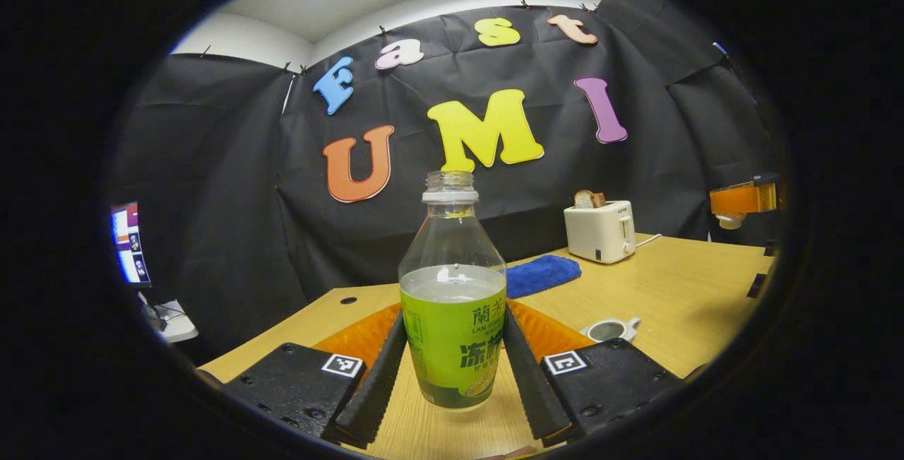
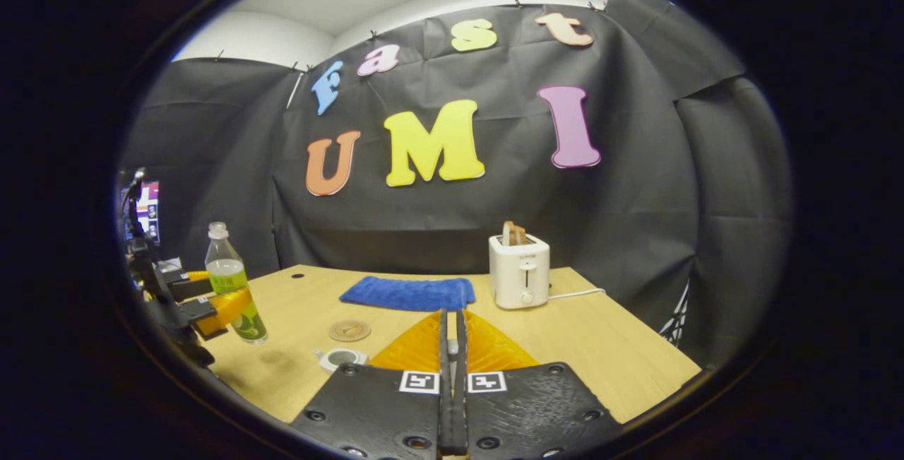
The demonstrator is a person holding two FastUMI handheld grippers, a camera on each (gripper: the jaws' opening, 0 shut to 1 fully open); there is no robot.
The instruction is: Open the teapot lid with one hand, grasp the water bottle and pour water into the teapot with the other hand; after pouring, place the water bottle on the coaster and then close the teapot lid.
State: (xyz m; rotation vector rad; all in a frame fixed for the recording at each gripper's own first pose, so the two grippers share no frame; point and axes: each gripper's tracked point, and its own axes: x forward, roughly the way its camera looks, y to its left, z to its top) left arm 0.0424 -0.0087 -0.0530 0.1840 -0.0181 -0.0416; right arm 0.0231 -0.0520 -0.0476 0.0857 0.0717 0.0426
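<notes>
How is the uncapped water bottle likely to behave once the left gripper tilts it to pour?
The water bottle looks about half full, so it is probably moderately heavy, with weight that shifts as it tilts. Its clear wall is likely thin plastic and may flex between the left gripper fingers. With no cap on, a quick tilt could slosh water out early.
</notes>
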